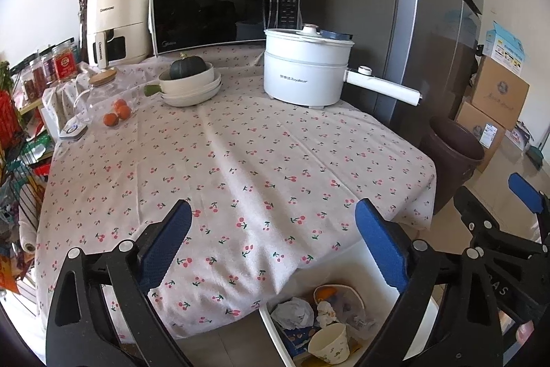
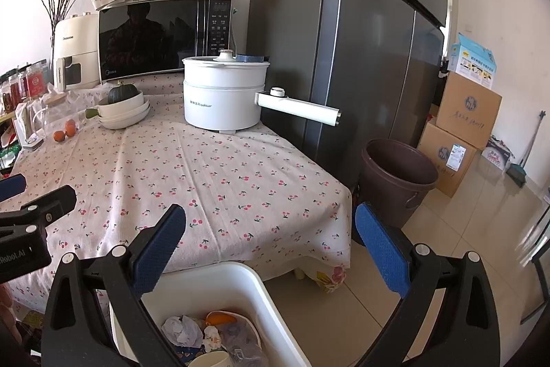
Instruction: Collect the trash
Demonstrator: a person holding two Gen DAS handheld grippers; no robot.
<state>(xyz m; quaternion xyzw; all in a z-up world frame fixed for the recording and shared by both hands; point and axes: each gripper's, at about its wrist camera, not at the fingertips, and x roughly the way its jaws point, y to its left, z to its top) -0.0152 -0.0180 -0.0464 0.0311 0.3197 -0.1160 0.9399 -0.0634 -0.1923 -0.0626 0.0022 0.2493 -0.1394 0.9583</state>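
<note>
A white bin (image 1: 347, 263) stands on the floor at the table's near edge, below both grippers. In it lie crumpled paper (image 1: 292, 312), a paper cup (image 1: 328, 346), an orange peel (image 1: 325, 293) and plastic wrapping. The right wrist view shows the same bin (image 2: 240, 274) with the crumpled paper (image 2: 182, 329) and peel (image 2: 220, 319). My left gripper (image 1: 275, 229) hangs open over the cherry-print tablecloth (image 1: 240, 160), nothing between its blue pads. My right gripper (image 2: 270, 239) is open too, above the bin's far rim and the table corner, and it holds nothing.
On the table stand a white electric pot (image 1: 302, 74), stacked bowls with a green squash (image 1: 190, 81), small oranges (image 1: 118, 114), a glass jar, a microwave (image 1: 220, 9) and an air fryer. A brown bucket (image 2: 395, 174), a grey fridge (image 2: 361, 57) and cardboard boxes (image 2: 460, 126) stand to the right.
</note>
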